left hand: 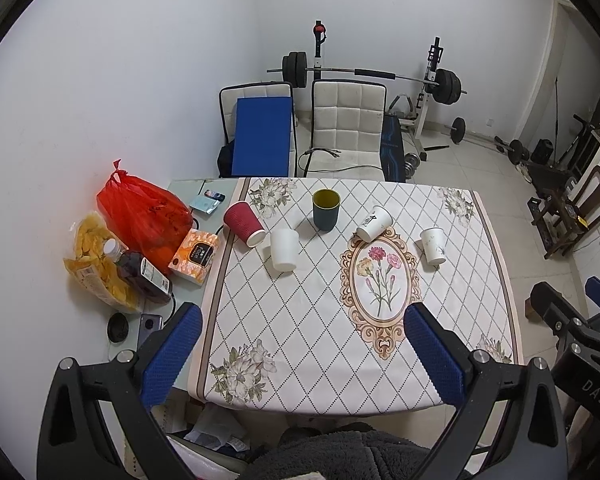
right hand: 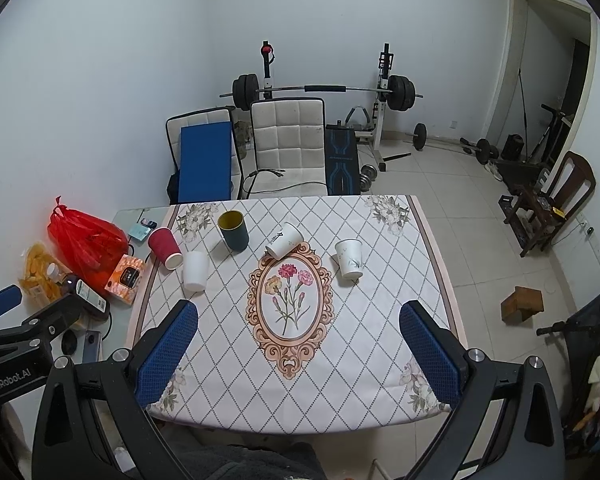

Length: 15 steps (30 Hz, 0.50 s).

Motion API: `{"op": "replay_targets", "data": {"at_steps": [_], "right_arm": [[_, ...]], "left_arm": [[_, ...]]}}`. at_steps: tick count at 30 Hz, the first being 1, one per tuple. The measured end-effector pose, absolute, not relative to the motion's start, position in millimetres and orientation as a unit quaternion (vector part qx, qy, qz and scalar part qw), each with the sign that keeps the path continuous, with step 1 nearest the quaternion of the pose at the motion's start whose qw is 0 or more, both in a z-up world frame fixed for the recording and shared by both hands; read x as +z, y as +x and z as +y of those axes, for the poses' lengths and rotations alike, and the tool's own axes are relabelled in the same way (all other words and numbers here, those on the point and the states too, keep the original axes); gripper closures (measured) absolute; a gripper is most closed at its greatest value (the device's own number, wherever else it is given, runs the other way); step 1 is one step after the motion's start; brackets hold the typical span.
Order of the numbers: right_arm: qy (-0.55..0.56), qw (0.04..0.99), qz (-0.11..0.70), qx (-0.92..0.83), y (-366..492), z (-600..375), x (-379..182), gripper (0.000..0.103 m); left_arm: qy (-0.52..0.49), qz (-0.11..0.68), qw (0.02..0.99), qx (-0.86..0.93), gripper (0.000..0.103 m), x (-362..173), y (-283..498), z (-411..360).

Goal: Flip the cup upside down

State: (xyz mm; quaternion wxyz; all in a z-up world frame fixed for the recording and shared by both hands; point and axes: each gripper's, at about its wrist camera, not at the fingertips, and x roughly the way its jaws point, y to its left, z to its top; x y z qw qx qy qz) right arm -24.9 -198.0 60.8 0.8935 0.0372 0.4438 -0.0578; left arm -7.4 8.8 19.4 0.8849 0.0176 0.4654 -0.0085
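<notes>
Several cups stand on the patterned tablecloth (left hand: 300,320). A dark teal cup (left hand: 325,209) with a yellow inside stands upright, mouth up; it also shows in the right wrist view (right hand: 233,230). A red ribbed paper cup (left hand: 244,224) (right hand: 165,247), a plain white cup (left hand: 283,249) (right hand: 195,270), a white cup with a black mark (left hand: 374,223) (right hand: 284,240) and a white cup with a faint print (left hand: 433,246) (right hand: 349,258) are upside down or tilted. My left gripper (left hand: 302,322) and right gripper (right hand: 298,322) are open and empty, above the table's near edge.
Left of the cloth lie a red plastic bag (left hand: 146,216), a bag of chips (left hand: 96,260), a dark bottle (left hand: 140,270) and an orange box (left hand: 196,256). Two white chairs (left hand: 346,128) stand behind the table. A barbell rack (left hand: 428,80) is by the far wall.
</notes>
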Motion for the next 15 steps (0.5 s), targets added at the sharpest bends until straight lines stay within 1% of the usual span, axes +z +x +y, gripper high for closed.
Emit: {"op": "replay_targets", "data": {"at_steps": [15], "right_arm": [[0.041,0.894,0.443,-0.055,-33.0,-197.2,65.9,0.001]], "left_arm": [[0.018,0.465,0.885,-0.008,0.000,20.1,-7.2,10.5]]}}
